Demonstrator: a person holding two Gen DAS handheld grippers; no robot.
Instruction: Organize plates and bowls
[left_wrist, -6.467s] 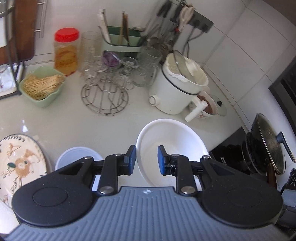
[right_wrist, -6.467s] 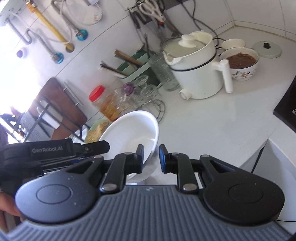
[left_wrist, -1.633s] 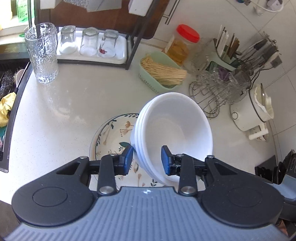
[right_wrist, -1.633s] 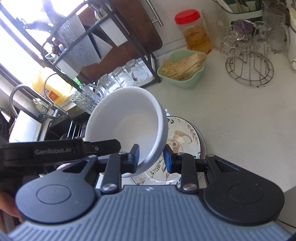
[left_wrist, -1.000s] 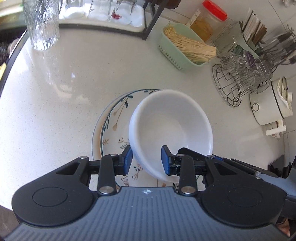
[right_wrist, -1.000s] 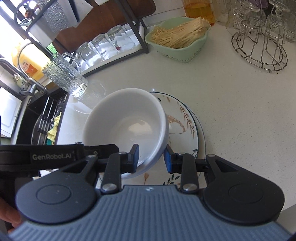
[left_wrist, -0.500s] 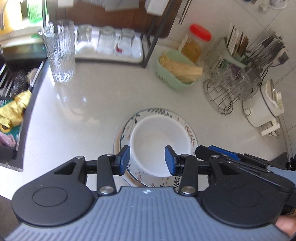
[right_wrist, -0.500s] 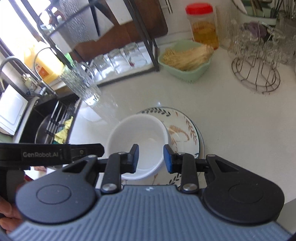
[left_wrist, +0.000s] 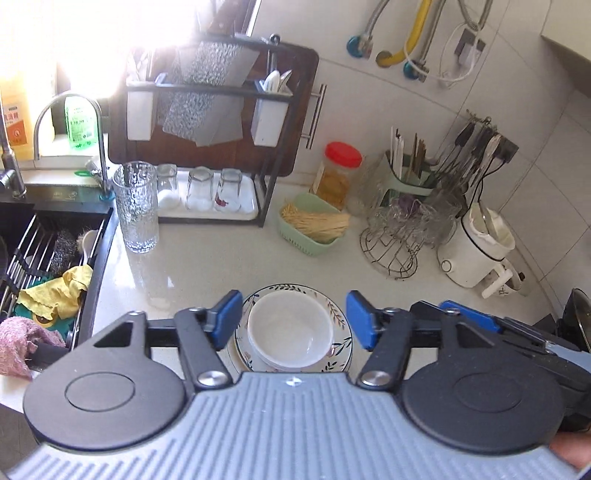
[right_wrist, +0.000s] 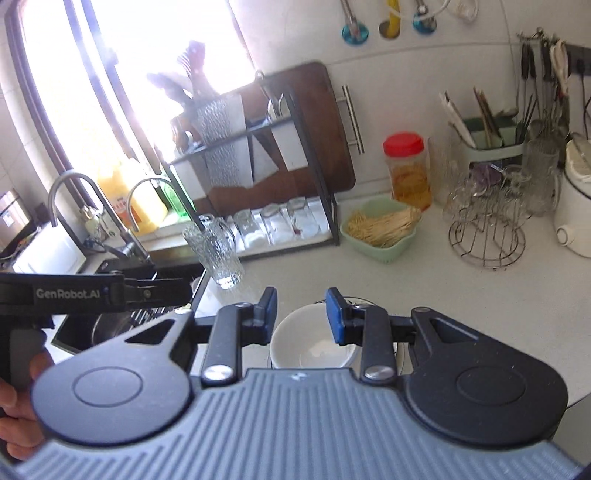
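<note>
The only lettering that reads clearly is "GenRobot.AI", printed in pale letters on the black body of the left gripper (right_wrist: 147, 293) where it crosses the right wrist view. By the window in the left wrist view, an orange bottle (left_wrist: 14, 122) carries a label with dark characters and a round red mark, and a green bottle (left_wrist: 79, 125) beside it has a white label. The print on both is too small to make out.
</note>
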